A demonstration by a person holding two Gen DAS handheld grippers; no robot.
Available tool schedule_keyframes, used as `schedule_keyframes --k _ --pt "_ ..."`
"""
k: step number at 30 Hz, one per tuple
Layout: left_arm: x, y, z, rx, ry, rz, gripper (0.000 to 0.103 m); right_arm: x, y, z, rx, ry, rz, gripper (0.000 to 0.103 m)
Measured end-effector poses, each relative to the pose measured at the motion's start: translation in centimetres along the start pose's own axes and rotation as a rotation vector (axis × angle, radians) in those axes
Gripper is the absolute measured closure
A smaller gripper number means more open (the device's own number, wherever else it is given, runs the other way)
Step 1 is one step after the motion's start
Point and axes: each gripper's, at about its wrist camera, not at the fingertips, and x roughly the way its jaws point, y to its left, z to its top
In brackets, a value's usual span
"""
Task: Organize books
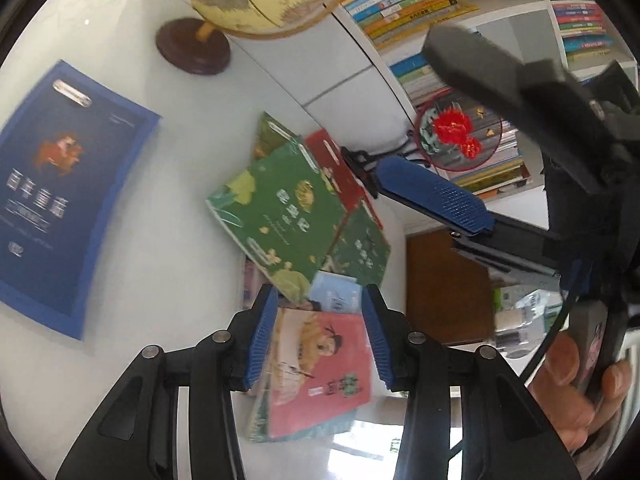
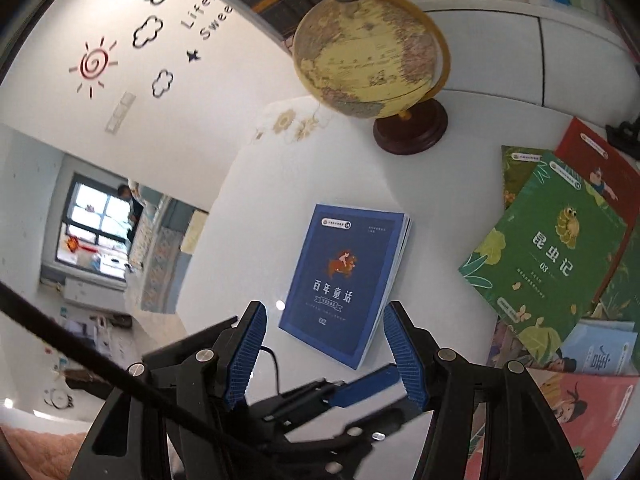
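Left hand-held gripper apart above pink book, right hand-held gripper apart near blue book

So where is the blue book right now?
The blue book lies flat on the white table, alone, below the globe and left of the book pile in the right wrist view.
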Motion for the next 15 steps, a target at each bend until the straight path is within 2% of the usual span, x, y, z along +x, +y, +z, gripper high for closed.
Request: schedule_keyframes --k 4,6,10,12,15 --pt "0.6 -0.1 0.0 -0.070 0.008 -0.057 0.062 -0.6 -0.9 -0.4 0.023 -0.026 0.027 0.044" --pt "0.5 -0.4 -0.1 -0.061 0.001 -0.033 0.062 -0.8 -1.2 -0.5 0.027 -0.035 0.019 0.044" --pt "0.8 -0.5 0.1 -0.110 0.017 -0.050 0.062 -1.4 -2.1 -0.7 0.046 -0.059 -0.017 0.044" --pt "0.8 -0.7 0.1 -0.123 -0.005 -0.058 0.062 -1.6 -2.2 -0.7 0.050 -0.076 -0.032 0.044" --pt "1.2 -0.9 0.2 -0.137 -0.019 -0.057 0.062 -1.4 -2.0 -1.0 0.056 -0.081 -0.002 0.044"
